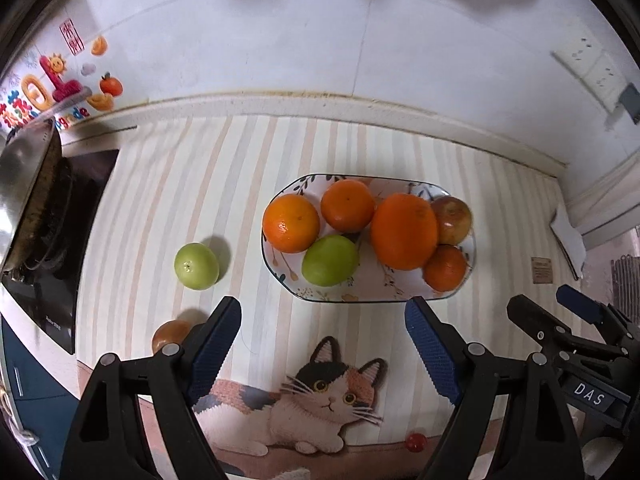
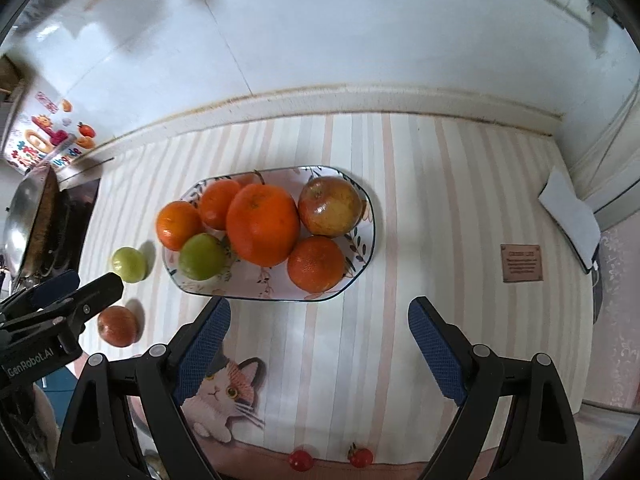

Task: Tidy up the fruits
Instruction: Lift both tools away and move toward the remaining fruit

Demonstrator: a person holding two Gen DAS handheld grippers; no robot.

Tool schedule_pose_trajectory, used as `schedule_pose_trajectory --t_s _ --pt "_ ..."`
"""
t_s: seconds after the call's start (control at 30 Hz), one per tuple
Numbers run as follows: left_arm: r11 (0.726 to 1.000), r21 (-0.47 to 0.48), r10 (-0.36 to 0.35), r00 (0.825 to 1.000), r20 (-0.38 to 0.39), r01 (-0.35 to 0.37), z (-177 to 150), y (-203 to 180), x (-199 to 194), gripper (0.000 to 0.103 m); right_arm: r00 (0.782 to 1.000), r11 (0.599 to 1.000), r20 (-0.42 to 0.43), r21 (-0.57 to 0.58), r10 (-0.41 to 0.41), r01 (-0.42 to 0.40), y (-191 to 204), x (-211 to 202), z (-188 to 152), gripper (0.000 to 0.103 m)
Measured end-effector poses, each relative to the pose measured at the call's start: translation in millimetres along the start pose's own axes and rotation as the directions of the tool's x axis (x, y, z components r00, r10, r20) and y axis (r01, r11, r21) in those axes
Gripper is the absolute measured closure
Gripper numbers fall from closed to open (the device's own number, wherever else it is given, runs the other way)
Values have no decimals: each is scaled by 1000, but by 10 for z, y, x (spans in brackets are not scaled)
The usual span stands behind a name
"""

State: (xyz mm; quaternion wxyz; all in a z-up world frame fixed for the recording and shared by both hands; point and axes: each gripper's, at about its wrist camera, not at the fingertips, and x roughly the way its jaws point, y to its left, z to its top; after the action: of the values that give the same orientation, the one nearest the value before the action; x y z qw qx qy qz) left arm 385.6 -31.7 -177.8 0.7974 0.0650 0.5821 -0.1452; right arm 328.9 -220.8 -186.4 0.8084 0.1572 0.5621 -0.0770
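Plate (image 2: pixel 366 224): glazed ceramic, oblong w/ clipped corners, dark rim line, leaf print. Sitting on striped mat (image 2: pixel 420 200) near the back wall; holding 6 fruits, all touching in a cluster.
- Big orange (image 2: pixel 263 224), centre, smooth-dimpled skin, slightly squat.
- 3 smaller oranges: left edge (image 2: pixel 178 225), behind (image 2: pixel 218 204), front right (image 2: pixel 316 264).
- Green fruit on plate (image 2: pixel 201 257), round, matte, leaning against the big orange.
- Reddish-yellow fruit (image 2: pixel 330 206), glossy, mottled, at right end.

Off plate, lying on mat to its left: loose green fruit (image 1: pixel 196 266), well apart from rim; reddish-orange fruit (image 2: pixel 118 326) nearer the camera, half hidden behind a finger in left wrist view.

Left gripper (image 1: pixel 322 320): hanging above mat, jaws standing wide apart, nothing between; blue ribbed pads on black plastic.
Right gripper (image 2: pixel 320 320): same build, jaws spread wide, empty, hovering in front of plate.

Mat front: cat print, partly blocked by fingers. 2 small red tomatoes (image 2: pixel 301 460) along the front edge, cut off low in frame. Metal wok (image 1: pixel 24 184) at left, cropped by lens edge. Brown label (image 2: pixel 522 263) on mat: text too small to read.
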Motion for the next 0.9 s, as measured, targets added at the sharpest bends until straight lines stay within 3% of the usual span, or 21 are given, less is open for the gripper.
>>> schedule_pose_trajectory --t_s 0.37,0.67,0.8,0.9 --pt "999 32 -45 996 78 43 -255 -102 -541 19 994 1000 111 -26 6 -3 101 -652 -239 10" --pt "999 9 -54 994 92 54 -397 -59 -665 19 992 999 122 0 35 -35 87 -800 -333 10" --pt "999 -34 -1 995 101 4 -390 75 -624 19 993 996 88 20 79 -81 93 -687 -303 10" --pt "990 -83 123 985 122 -113 -385 260 -555 19 992 993 45 8 117 -118 192 -535 -237 10"
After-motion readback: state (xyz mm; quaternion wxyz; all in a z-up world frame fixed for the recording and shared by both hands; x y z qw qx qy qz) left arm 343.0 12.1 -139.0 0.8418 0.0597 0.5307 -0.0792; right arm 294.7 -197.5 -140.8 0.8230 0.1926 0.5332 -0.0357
